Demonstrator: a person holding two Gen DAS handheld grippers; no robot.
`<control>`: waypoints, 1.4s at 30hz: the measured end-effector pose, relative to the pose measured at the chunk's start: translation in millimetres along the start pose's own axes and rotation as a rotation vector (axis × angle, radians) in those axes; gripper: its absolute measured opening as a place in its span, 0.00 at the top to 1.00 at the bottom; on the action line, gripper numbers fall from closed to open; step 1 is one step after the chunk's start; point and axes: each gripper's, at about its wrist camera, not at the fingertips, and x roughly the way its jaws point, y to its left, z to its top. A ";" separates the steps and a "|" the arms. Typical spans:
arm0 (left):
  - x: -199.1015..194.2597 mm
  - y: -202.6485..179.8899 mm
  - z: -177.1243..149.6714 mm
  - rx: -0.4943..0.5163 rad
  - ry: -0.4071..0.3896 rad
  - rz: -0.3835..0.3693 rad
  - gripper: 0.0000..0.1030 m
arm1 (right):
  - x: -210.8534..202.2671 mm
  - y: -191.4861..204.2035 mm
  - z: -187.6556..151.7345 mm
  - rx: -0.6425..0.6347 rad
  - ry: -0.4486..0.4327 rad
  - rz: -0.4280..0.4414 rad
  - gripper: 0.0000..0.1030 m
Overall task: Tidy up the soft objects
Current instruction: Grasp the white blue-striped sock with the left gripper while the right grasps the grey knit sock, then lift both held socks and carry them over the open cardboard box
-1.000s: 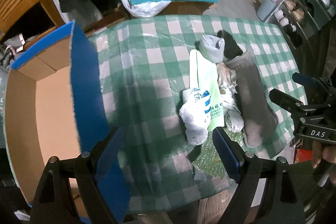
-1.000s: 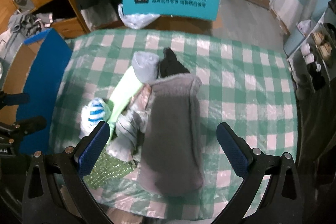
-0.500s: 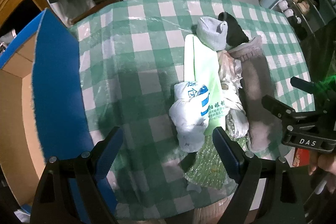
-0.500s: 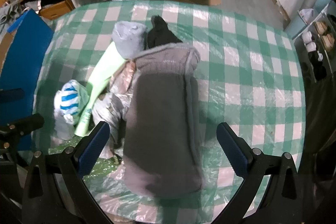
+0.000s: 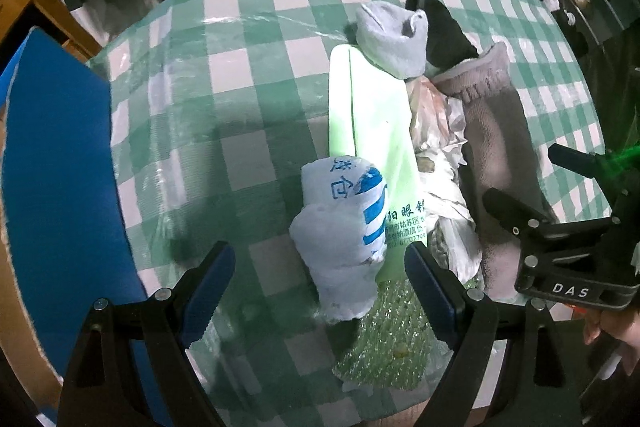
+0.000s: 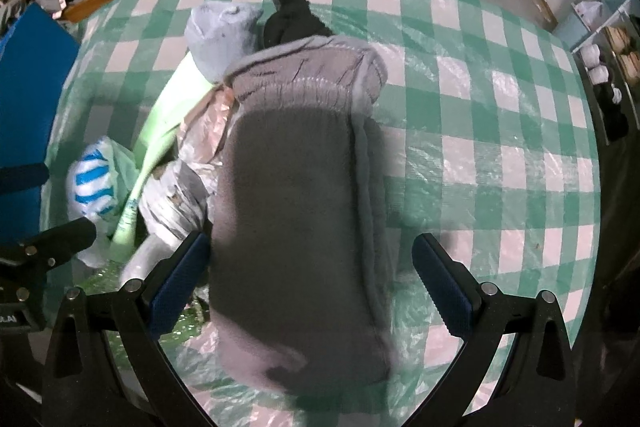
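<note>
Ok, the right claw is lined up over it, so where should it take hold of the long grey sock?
Probably the near foot end of the grey sock, from above. It lies flat, lengthwise between the open right claw, narrow enough to pinch across; bare tablecloth on its right, but plastic bags crowd the left.

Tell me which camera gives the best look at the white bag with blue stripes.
The left wrist view: the white bag with blue stripes sits unobstructed near centre, ahead of the open left tool, its blue print visible. The right wrist view shows it only small at the left edge, beside the large grey knit sock.
</note>
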 end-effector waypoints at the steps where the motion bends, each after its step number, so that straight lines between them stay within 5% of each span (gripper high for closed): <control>1: 1.9 0.3 1.3 0.001 0.002 -0.005 0.15 | 1.4 0.3 -0.1 -0.005 0.001 -0.002 0.06; 4: 5.2 1.9 5.2 -0.007 -0.001 -0.026 0.17 | 5.5 1.8 0.2 -0.020 0.007 0.012 0.15; 8: 9.8 5.4 4.1 -0.016 -0.004 -0.055 0.45 | 7.7 2.6 -1.2 -0.031 0.015 0.023 0.26; 11: 12.3 4.9 5.1 -0.010 0.002 -0.080 0.59 | 8.7 1.5 -1.5 -0.036 0.025 0.032 0.43; 13: 10.9 4.9 4.4 -0.004 -0.008 -0.082 0.60 | 8.1 0.3 -2.6 -0.037 0.026 0.036 0.58; 18: 2.3 6.9 0.1 -0.015 -0.039 -0.103 0.62 | -0.1 -6.7 -3.4 -0.036 0.015 0.024 0.73; 42: -74.8 3.8 -33.7 0.057 -0.201 -0.029 0.63 | -89.6 2.8 -10.9 -0.060 -0.148 0.055 0.76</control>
